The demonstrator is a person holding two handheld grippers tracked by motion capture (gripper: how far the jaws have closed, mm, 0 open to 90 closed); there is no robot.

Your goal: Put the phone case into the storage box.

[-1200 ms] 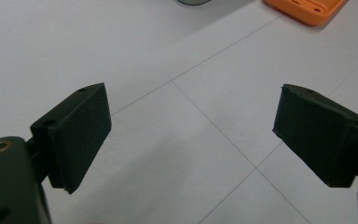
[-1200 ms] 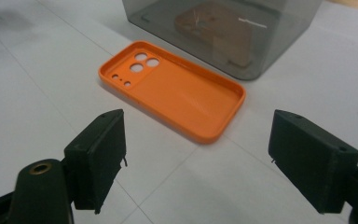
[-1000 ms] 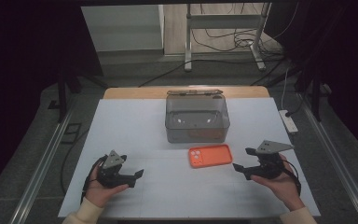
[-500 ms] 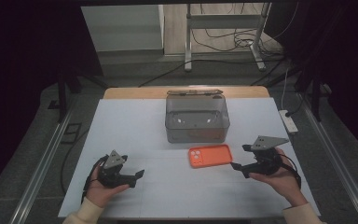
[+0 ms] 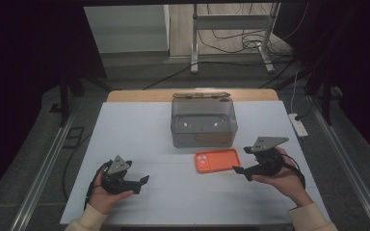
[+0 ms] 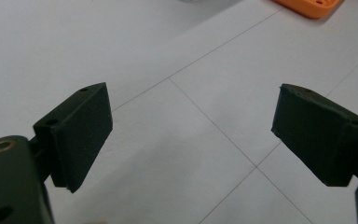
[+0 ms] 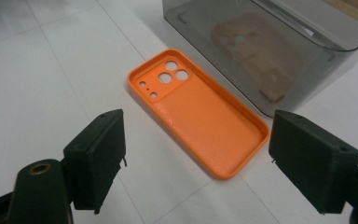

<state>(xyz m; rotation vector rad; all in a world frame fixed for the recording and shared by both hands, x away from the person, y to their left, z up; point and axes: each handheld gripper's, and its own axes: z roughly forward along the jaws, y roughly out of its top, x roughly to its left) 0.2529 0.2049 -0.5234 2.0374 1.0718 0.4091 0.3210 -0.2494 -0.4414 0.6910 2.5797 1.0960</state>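
Here, the left gripper [image 5: 125,178] is held low near the table's front edge, jaws spread wide and empty over bare white table [image 5: 139,130]. The right gripper [image 5: 262,163] is aimed at the orange phone case [image 5: 217,160] just beside it, jaws wide, likely lined up for a grasp. The case is laid inside-up, close before the grey translucent box [image 5: 203,122], so little room is left on that side; open surface is left elsewhere.
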